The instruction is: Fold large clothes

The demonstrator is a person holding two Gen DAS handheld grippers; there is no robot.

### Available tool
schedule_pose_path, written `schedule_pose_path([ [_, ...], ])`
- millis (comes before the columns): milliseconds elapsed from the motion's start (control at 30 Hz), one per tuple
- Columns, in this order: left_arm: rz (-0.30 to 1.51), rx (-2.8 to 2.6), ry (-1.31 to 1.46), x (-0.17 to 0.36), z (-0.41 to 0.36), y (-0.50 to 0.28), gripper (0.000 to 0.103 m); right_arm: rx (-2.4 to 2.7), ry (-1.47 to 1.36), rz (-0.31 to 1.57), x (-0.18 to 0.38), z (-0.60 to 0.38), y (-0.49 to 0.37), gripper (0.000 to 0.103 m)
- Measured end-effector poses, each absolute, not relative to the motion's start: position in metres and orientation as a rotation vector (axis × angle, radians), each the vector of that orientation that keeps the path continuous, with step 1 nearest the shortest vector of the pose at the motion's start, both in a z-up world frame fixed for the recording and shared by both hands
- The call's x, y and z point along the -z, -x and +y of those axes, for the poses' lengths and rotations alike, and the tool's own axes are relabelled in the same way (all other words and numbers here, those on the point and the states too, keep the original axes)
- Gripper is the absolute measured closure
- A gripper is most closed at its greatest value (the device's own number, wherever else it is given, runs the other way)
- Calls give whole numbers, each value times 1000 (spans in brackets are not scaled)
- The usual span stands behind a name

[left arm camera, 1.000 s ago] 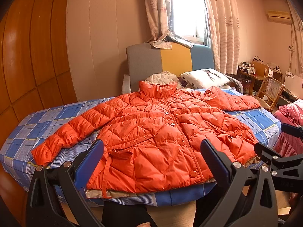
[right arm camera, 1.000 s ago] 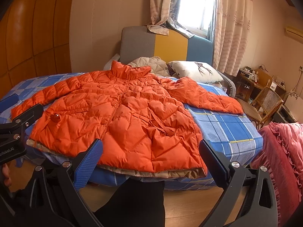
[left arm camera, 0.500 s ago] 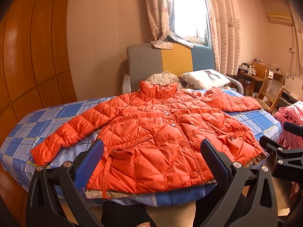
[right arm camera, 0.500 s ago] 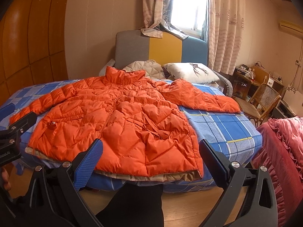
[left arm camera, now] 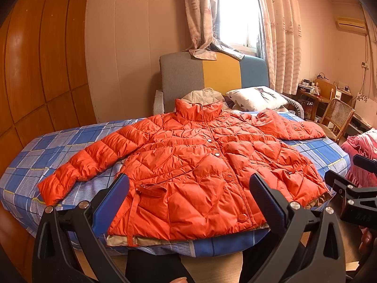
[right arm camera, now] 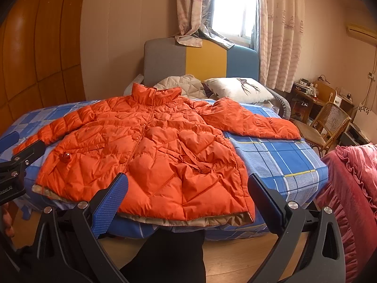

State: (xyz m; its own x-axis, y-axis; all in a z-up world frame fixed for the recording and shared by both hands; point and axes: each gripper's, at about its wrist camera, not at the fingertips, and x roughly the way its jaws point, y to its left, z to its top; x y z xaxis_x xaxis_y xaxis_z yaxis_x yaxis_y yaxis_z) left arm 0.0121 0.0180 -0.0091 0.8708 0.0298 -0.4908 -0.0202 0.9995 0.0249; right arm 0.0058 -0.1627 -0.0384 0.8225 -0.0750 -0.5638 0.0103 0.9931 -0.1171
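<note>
The left gripper [left arm camera: 188,195] and right gripper [right arm camera: 187,194] are hovering before the bed's near edge, fingers spread wide, holding nothing. Just beyond, the orange jacket [left arm camera: 200,162] is lying flat on the blue checked bed [right arm camera: 282,155], sleeves stretching outward. Farther back, a pillow [right arm camera: 238,89] is resting against the headboard [left arm camera: 212,80]

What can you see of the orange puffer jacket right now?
The orange puffer jacket lies flat, front up, on the blue checked bedspread. It is quilted and shiny, snapped shut, collar standing toward the headboard. Both sleeves are spread outward. A beige lining shows along the hem, which reaches the bed's near edge. A thin orange strap lies across the lower front. Neither claw touches it; both are open.
</note>
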Motion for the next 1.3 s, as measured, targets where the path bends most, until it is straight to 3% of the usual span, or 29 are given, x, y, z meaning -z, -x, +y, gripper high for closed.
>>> schedule_pose_path([
  [867,547,-50,4,20,25,-27,2,29,138,615,45,-159,-18,3],
  [1300,653,68,74,43,27,-69,2,67,126,691,57,-180,-62,3],
])
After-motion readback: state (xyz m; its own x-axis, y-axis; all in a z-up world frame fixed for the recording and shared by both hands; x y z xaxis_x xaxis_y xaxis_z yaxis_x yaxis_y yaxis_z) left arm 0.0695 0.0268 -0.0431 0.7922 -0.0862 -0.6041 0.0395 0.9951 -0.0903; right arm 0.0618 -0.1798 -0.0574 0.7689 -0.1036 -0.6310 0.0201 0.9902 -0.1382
